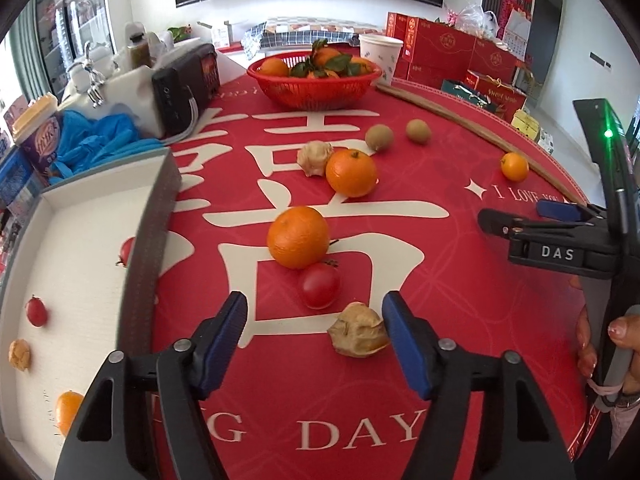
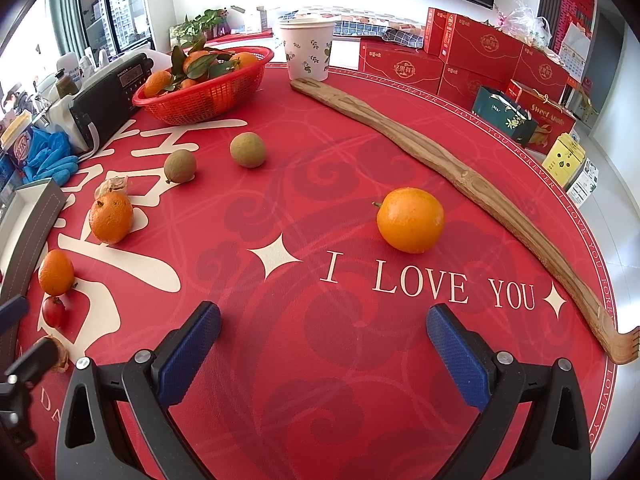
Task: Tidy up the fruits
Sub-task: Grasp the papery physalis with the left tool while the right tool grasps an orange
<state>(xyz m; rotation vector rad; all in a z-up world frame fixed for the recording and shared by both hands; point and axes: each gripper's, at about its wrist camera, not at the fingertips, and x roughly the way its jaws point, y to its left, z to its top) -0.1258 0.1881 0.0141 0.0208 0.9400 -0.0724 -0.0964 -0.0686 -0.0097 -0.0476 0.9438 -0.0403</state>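
Blue ribbed pads of the left gripper (image 1: 314,344) stand apart, tilted down, a papery husked fruit (image 1: 357,334) touching one pad, ungripped. Beyond: glossy tomato (image 1: 320,285), dimpled orange (image 1: 298,237). The right gripper (image 2: 323,354) gapes empty; shallow cardboard tray (image 1: 150,216) lies left.

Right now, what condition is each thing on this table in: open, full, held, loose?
Left gripper: open, holding nothing; a papery husk fruit lies by its right finger.
Right gripper: open, empty.
White box: open, a few small fruits inside.
Red basket: upright, filled with leafy oranges.
Paper cup: upright; contents not visible.
Cherry tomato: loose on the cloth, against an orange.
Wooden back scratcher: lying flat.
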